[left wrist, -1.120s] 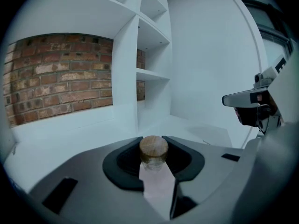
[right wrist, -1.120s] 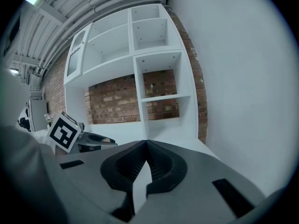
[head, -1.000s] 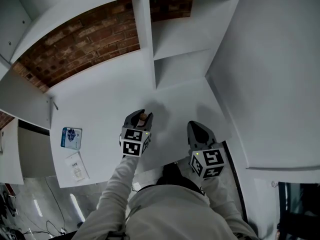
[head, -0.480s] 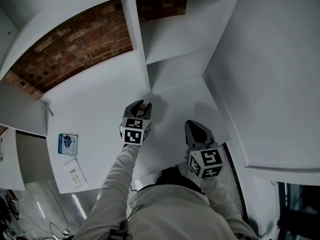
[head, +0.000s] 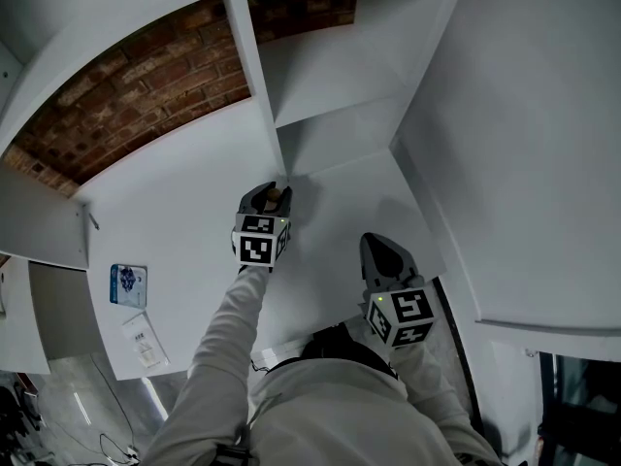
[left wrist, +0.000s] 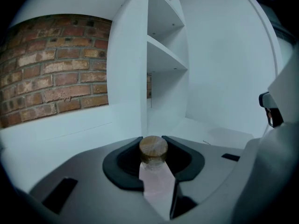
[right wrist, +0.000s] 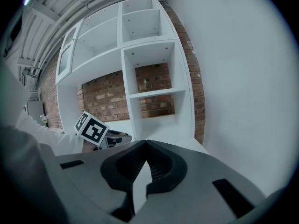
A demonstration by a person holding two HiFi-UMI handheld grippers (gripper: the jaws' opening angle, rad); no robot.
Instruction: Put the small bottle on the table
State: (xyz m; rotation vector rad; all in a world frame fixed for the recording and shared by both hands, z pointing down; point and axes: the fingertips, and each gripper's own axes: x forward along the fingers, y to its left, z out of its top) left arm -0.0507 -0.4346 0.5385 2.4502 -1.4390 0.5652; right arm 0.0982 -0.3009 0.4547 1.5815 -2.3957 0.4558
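Observation:
The small bottle point(left wrist: 154, 162) is clear with a round cork top point(head: 275, 195). My left gripper point(head: 271, 191) is shut on it, and the cork sticks up between the dark pads. It is held over the white table point(head: 175, 192), close to the foot of the white shelf divider point(head: 254, 76); I cannot tell whether it touches the surface. In the left gripper view the divider point(left wrist: 128, 73) stands straight ahead of that gripper point(left wrist: 153, 143). My right gripper point(head: 380, 248) hangs nearer my body, shut with nothing in it point(right wrist: 145, 143). Its view shows the left gripper's marker cube point(right wrist: 91, 128).
White shelf compartments point(head: 330, 56) rise behind the table against a brick wall point(head: 136, 95). A white wall point(head: 524, 144) closes the right side. A blue packet point(head: 127, 284) and a paper slip point(head: 146, 341) lie at the table's near left corner.
My left gripper has carried the bottle forward, away from my body and up to the foot of the shelf divider. The right gripper has stayed where it was.

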